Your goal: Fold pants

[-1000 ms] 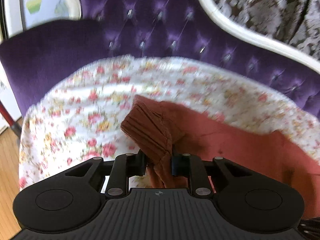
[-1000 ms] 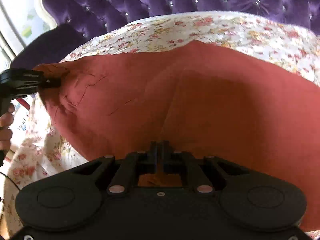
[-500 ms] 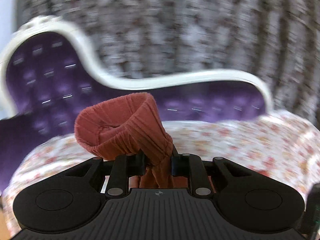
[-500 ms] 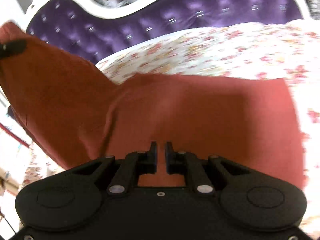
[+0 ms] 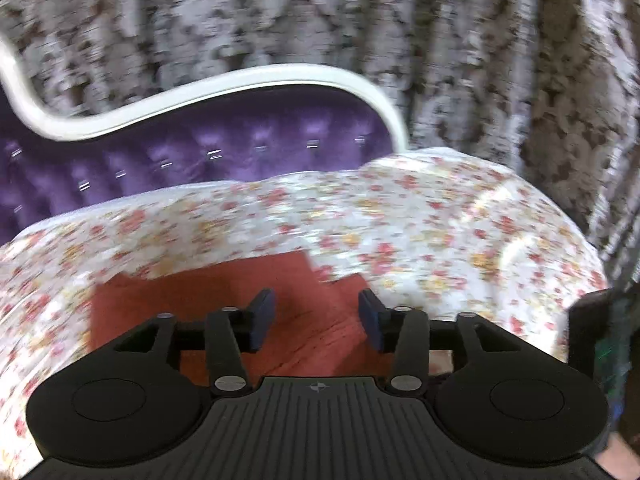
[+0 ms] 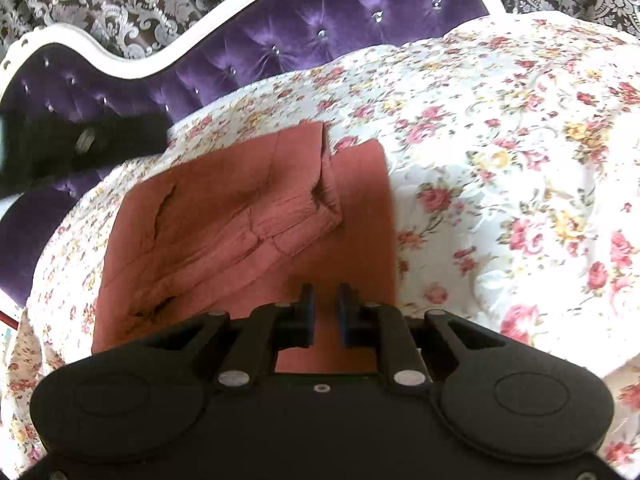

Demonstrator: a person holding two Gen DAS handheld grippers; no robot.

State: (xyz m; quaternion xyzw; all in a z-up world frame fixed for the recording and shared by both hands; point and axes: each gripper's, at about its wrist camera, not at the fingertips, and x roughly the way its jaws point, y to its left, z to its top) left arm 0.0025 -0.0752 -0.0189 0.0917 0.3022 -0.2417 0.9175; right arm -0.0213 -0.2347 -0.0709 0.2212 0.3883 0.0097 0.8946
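Left wrist view: blurred; L tongs [image 5: 316,318] hang over the rust-red pants [image 5: 224,292], jaws well apart, nothing pinched.
L tongs state: released; jaws have just been opening; cloth lies below the gap, pads not pressing it.
Right wrist view: sharp; R tongs [image 6: 324,316] over the near edge of the pants [image 6: 224,216], narrow gap betw. the jaws.
R tongs state: released; jaws have just been opening; pants fabric shows through the gap, not clamped.
Pants: lie folded on the floral sheet [image 6: 500,128], ribbed waistband part on top, turned over the lower layer; a flat layer sticks out to the right beneath it.
Sheet: white w/ pink and yellow roses, covers the seat of the purple tufted sofa [image 6: 304,36].
Sofa: white curved frame along the back, button tufts.
Background: grey damask curtain [image 5: 360,20] behind the sofa.
Other: dark blurred object at left edge of right wrist view, can't tell what it is.
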